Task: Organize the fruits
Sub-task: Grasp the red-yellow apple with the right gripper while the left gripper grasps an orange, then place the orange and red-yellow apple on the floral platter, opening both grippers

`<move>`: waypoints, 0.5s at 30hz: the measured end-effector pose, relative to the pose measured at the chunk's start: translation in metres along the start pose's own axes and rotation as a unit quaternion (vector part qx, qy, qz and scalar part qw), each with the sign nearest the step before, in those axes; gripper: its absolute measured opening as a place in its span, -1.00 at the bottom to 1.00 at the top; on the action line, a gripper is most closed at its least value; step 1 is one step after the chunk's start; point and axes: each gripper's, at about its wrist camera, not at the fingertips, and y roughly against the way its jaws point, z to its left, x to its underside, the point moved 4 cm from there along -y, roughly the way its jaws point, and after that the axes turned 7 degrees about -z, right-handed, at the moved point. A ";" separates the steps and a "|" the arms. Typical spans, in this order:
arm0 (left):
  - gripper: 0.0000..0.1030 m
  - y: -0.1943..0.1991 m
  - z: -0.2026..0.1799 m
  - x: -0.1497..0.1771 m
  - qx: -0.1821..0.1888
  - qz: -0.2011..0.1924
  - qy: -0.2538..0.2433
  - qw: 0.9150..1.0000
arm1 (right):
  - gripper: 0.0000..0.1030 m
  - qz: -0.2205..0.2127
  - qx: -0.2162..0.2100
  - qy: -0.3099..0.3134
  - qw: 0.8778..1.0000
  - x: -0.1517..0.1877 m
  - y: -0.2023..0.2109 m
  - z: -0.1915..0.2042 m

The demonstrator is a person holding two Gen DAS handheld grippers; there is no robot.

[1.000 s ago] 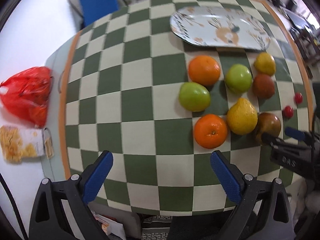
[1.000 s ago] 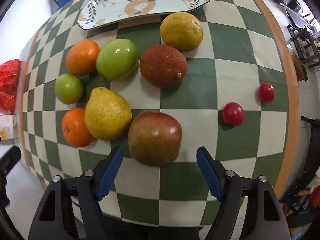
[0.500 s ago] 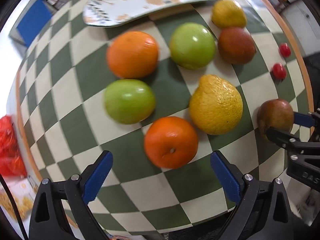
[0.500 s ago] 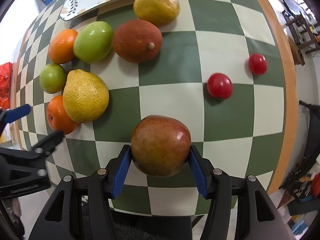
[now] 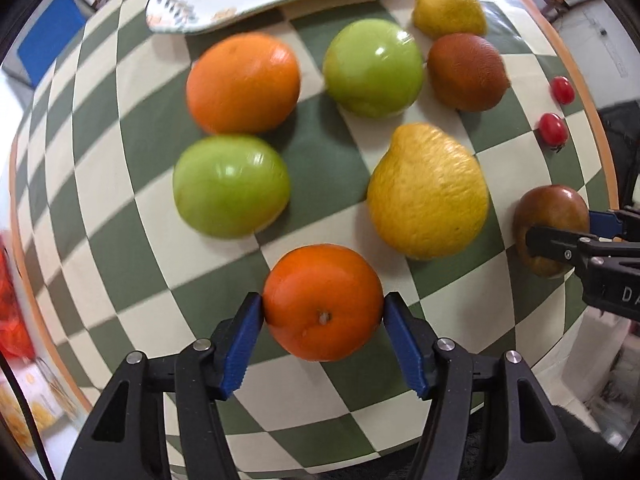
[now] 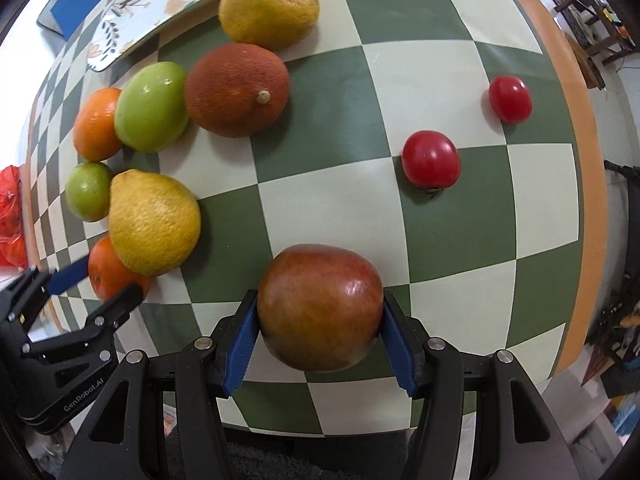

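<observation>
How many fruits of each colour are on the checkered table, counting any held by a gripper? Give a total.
Orange: 2
Green: 2
Yellow: 2
Brown-red, rough skin: 1
Red-green, smooth skin: 1
Small red: 2
Total: 10
</observation>
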 end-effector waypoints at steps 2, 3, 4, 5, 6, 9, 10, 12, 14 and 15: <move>0.16 0.001 0.002 0.001 0.002 -0.006 0.004 1.000 | 0.18 0.005 0.009 0.003 1.000 0.002 -0.002 -0.004; 0.16 0.003 0.005 0.001 0.004 -0.008 0.007 1.000 | 0.18 0.007 0.012 0.004 1.000 0.003 -0.001 -0.008; 0.16 0.003 0.007 0.002 0.006 -0.010 0.010 1.000 | 0.18 0.006 0.013 0.005 1.000 0.004 -0.001 -0.010; 0.15 0.004 0.009 0.002 0.007 -0.013 0.014 1.000 | 0.17 0.007 0.015 0.005 1.000 0.006 0.000 -0.012; 0.15 0.007 0.013 0.005 0.008 -0.015 0.017 1.000 | 0.17 0.008 0.016 0.005 1.000 0.009 0.001 -0.012; 0.15 0.023 0.024 0.020 0.011 -0.025 0.029 0.999 | 0.16 0.008 0.012 -0.001 1.000 0.014 0.007 -0.009; 0.14 0.021 0.015 0.015 0.011 -0.028 0.033 0.999 | 0.16 0.005 0.009 -0.003 1.000 0.011 0.012 -0.005; 0.14 0.034 0.020 0.017 0.013 -0.034 0.042 0.998 | 0.16 -0.005 -0.006 -0.005 1.000 0.014 0.025 -0.005; 0.14 0.053 0.025 0.018 0.027 -0.042 0.058 0.997 | 0.16 -0.015 -0.028 -0.009 0.999 0.016 0.042 -0.007; 0.14 0.064 0.026 0.013 0.033 -0.046 0.067 0.996 | 0.16 -0.021 -0.041 -0.011 0.999 0.015 0.052 -0.007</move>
